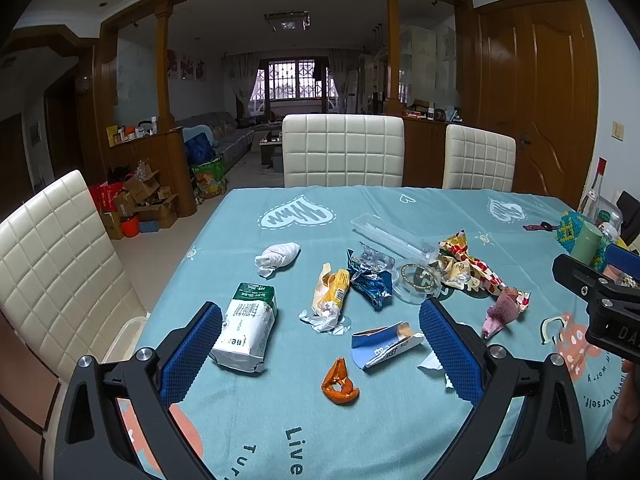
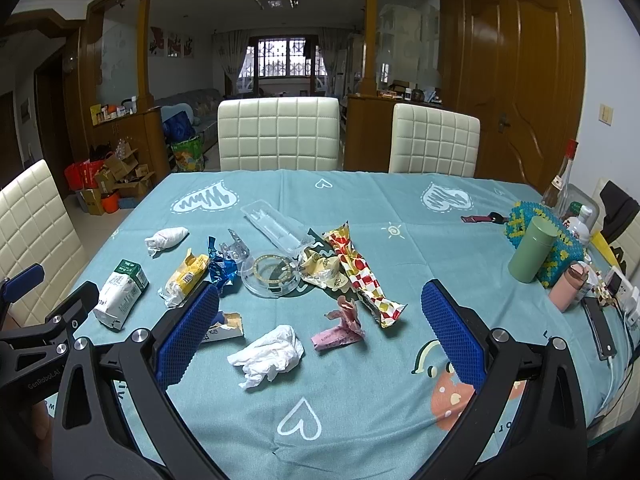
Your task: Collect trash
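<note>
Nearest to the left wrist camera is my left gripper [image 1: 320, 344], jaws wide apart and holding nothing, hanging low over the blue tablecloth [image 1: 280, 432]. Between its fingers lie an orange peel [image 1: 339, 384] and a torn blue-and-white carton scrap [image 1: 384, 345]. Beside the left finger rests a flattened milk carton [image 1: 246, 326], white with a green top. Further off I see a yellow wrapper [image 1: 332, 294], a blue foil wrapper [image 1: 370, 282] and a white wad [image 1: 278, 258] — all apart from each other. Nothing is collected yet, so I judge the task is at its very start. No bin shows in this view.

From the right wrist camera, my right gripper [image 2: 320, 332] is also fully open and empty. A crumpled white tissue [image 2: 268, 352] lies nearest between the fingers, and a pink wrapper [image 2: 340, 330] just beyond it. Behind them are a red-and-yellow checked wrapper [image 2: 364, 276], a clear round lid [image 2: 271, 274] and a clear plastic tray [image 2: 276, 224].

The tissue looks soft and light; I think the next move is to lower onto it and close gently. Bottles and a green flask [image 2: 532, 250] at the right edge are probably not trash — I would keep away from them.
</note>
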Demonstrator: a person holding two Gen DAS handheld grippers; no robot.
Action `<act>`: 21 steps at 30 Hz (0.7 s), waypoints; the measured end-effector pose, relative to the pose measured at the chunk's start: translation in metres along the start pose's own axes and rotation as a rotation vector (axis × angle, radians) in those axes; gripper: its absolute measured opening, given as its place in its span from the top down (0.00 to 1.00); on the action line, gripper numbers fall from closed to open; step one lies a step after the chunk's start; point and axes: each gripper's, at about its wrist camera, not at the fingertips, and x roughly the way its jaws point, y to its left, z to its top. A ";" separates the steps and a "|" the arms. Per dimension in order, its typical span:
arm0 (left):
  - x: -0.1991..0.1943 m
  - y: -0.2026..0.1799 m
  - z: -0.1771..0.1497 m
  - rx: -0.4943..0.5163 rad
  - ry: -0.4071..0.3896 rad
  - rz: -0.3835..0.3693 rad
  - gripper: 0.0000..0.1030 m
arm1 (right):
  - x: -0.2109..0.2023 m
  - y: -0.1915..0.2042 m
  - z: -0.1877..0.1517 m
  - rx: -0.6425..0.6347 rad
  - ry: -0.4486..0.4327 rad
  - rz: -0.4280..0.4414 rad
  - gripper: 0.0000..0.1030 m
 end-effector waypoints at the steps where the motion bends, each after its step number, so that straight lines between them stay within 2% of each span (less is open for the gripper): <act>1: 0.000 0.000 0.000 0.000 0.001 -0.001 0.06 | -0.001 0.001 -0.001 0.000 0.000 0.000 0.03; 21: 0.002 -0.002 -0.001 0.005 0.008 -0.004 0.06 | -0.001 -0.001 0.001 0.001 0.004 -0.001 0.03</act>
